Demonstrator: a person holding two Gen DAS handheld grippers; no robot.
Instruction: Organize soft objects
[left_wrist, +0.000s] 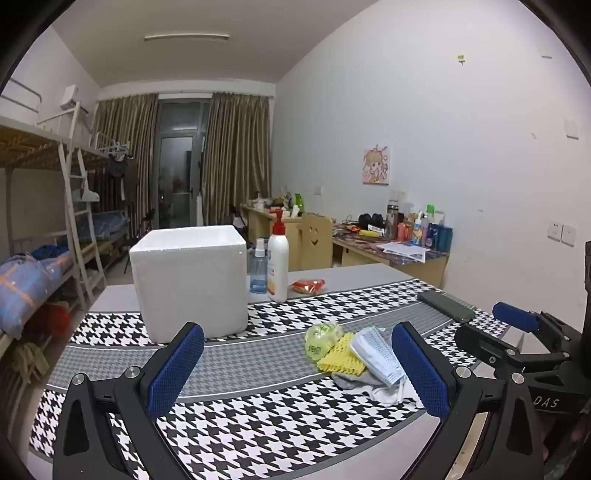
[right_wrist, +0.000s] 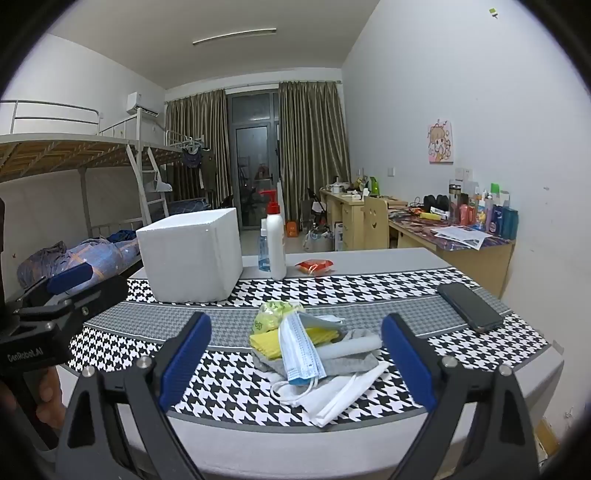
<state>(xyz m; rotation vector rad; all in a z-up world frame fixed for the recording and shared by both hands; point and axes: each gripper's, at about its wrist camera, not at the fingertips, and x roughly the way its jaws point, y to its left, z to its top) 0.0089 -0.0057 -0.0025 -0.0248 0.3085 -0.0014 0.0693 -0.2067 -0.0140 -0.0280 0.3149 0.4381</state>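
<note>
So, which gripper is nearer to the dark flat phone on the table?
Right. The right gripper faces the soft pile, with the dark flat phone just beyond its right finger. The left gripper is further left.

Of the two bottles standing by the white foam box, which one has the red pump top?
The taller white opaque bottle has the red pump. The shorter clear bottle of blue liquid beside it, nearer the white foam box, has a clear spray top.

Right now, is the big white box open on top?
Open. The box has no lid; the left view shows its rim and hollow top.
</note>
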